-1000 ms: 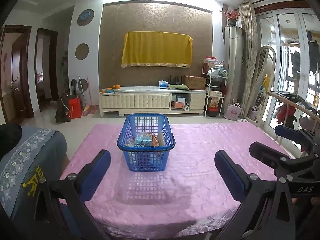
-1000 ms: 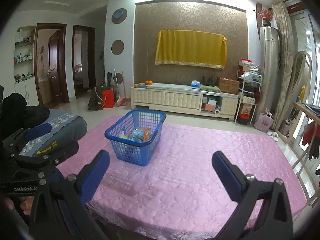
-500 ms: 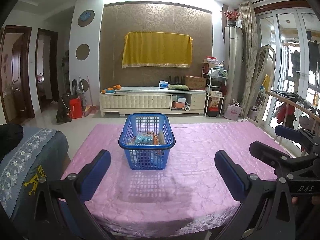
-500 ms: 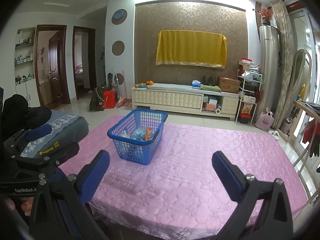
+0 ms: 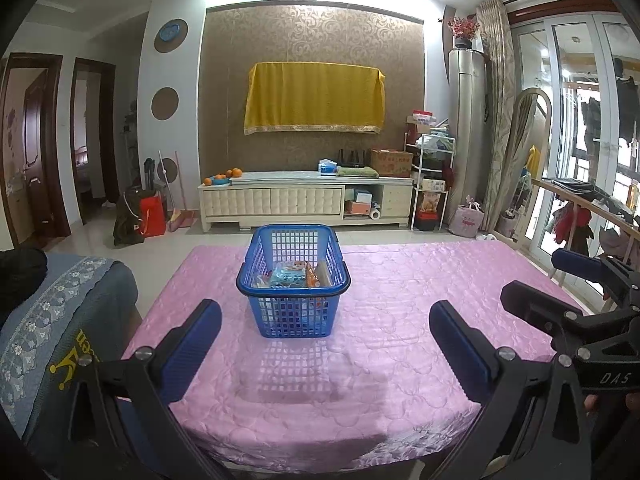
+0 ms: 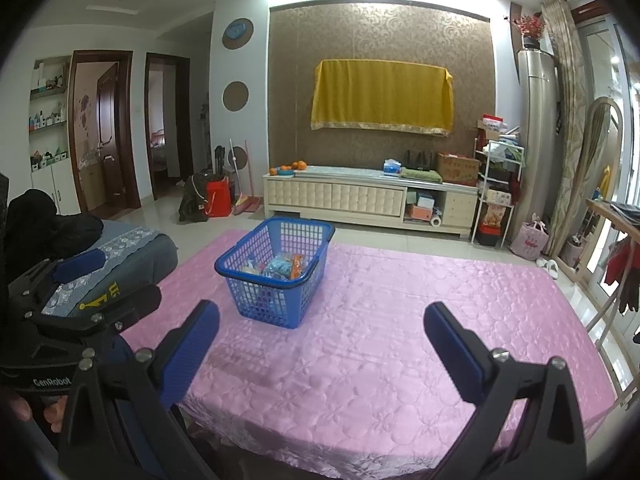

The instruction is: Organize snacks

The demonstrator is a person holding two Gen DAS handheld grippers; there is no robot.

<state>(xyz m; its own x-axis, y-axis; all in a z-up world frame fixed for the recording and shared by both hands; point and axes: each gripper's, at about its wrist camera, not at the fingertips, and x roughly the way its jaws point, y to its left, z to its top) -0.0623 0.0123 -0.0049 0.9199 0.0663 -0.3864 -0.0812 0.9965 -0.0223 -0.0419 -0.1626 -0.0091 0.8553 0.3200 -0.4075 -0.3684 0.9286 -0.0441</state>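
Note:
A blue plastic basket (image 5: 293,309) stands on the table under a pink quilted cloth (image 5: 384,344). Several snack packets (image 5: 294,275) lie inside it, light blue and orange ones on top. My left gripper (image 5: 325,314) hangs open over the near edge of the table, well short of the basket, with nothing between its fingers. My right gripper (image 6: 321,315) is also open and empty, to the right of the left one. From the right wrist view the basket (image 6: 272,300) sits ahead and to the left, its packets (image 6: 285,267) showing above the rim. Each gripper shows at the edge of the other's view.
A chair with a grey-blue embroidered cover (image 5: 60,320) stands at the table's left side. Beyond the table lie tiled floor and a long cream cabinet (image 5: 304,200). A clothes rack (image 5: 580,216) stands at the right by the glass doors.
Both grippers have drawn back and up from the table, so the basket looks smaller and more of the near edge shows. Both stay open and the basket has not moved.

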